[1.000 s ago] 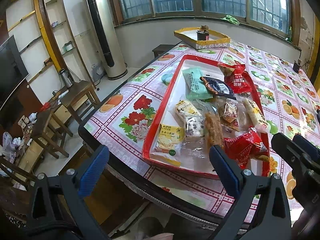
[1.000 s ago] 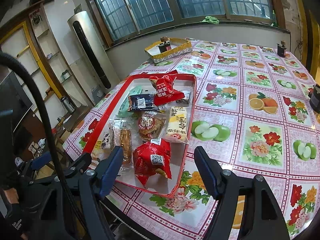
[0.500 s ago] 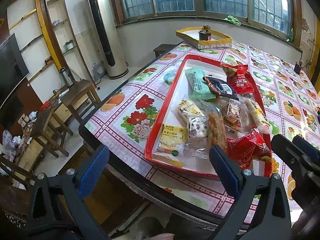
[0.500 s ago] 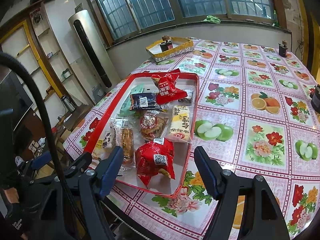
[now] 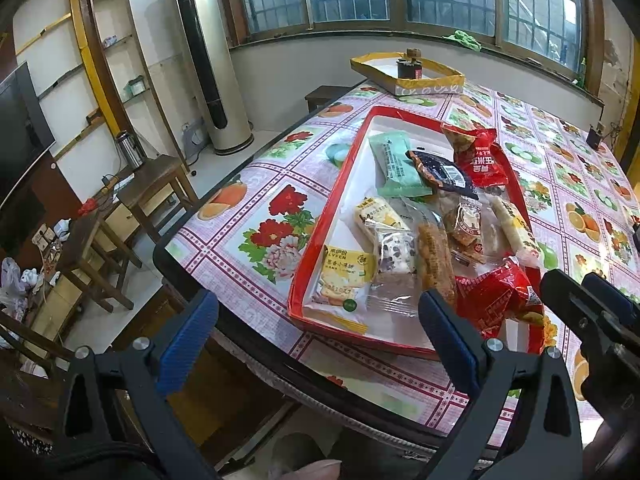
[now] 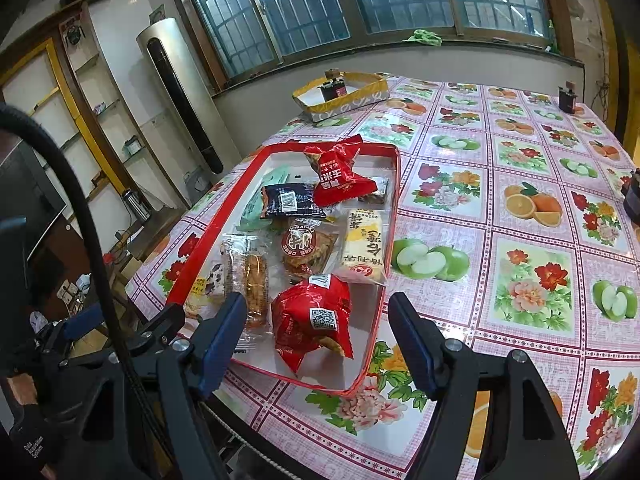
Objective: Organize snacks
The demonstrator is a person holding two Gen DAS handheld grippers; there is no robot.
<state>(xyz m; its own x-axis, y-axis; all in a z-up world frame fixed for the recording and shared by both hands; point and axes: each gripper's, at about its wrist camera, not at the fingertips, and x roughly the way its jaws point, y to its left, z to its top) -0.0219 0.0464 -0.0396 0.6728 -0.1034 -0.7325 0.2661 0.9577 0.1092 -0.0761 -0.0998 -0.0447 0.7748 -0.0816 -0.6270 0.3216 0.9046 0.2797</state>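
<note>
A red-rimmed tray (image 5: 320, 232) (image 6: 212, 248) lies on the flowered tablecloth, holding several wrapped snacks. Nearest is a red packet (image 6: 312, 320) (image 5: 496, 292). Farther in lie a long pastry in clear wrap (image 6: 256, 280), a round cake (image 6: 304, 244), a yellow bar (image 6: 364, 244), a dark packet (image 6: 292, 200), a green packet (image 5: 396, 168) and another red packet (image 6: 340, 176). My left gripper (image 5: 316, 316) hangs open above the tray's near left corner. My right gripper (image 6: 316, 312) is open too, above the near red packet without touching it.
A yellow box (image 5: 408, 76) (image 6: 340, 92) with a dark jar stands at the table's far end. A small dark object (image 6: 566, 98) sits far right. The table's near edge (image 5: 248, 344) runs below the grippers. Wooden stools (image 5: 156, 184) and a tower air conditioner (image 5: 208, 80) stand left.
</note>
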